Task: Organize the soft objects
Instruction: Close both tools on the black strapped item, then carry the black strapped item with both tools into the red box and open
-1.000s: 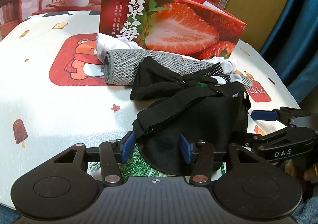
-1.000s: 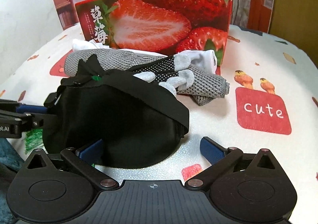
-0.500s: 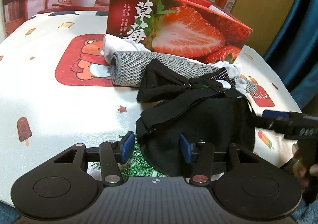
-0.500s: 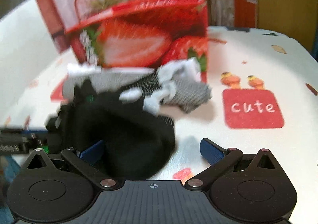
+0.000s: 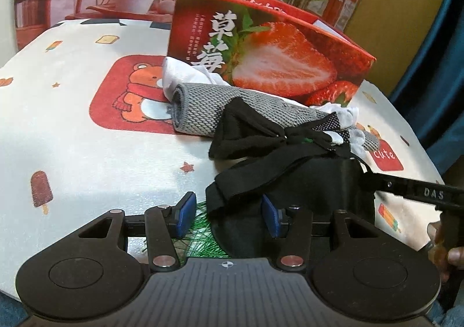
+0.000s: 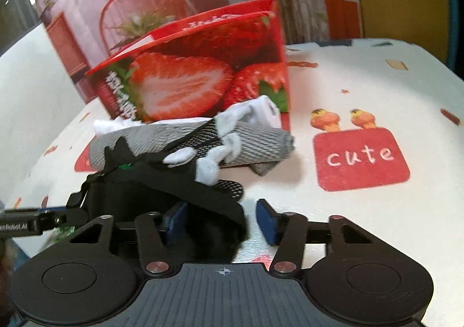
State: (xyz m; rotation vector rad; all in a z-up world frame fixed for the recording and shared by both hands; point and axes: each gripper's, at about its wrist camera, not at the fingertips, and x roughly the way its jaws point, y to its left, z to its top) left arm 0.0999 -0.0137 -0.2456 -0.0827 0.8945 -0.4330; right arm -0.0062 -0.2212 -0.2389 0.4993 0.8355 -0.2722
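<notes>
A black sleep mask [image 5: 307, 182] with a wide strap lies at the near table edge; it also shows in the right wrist view [image 6: 179, 199]. My left gripper [image 5: 227, 213] is open, its jaws around the mask's left end. My right gripper [image 6: 220, 221] is open, its jaws around the mask's right end, and it shows at the right of the left wrist view [image 5: 411, 189]. Behind lie a rolled grey cloth [image 5: 232, 106], a black bow [image 5: 246, 132], white socks [image 6: 255, 112] and a dotted black-and-grey glove [image 6: 208, 153].
A red strawberry box [image 5: 261, 48] stands open-topped behind the pile, also in the right wrist view [image 6: 203, 71]. The round table [image 5: 72, 138] has a white printed cloth with a bear patch and a red "cute" patch [image 6: 359, 158]. A potted plant backdrop stands behind.
My right gripper has narrowed its opening and moved in and up around the mask's right end. The mask's right side has bunched up. My left gripper has shifted slightly, still open around the left end.
</notes>
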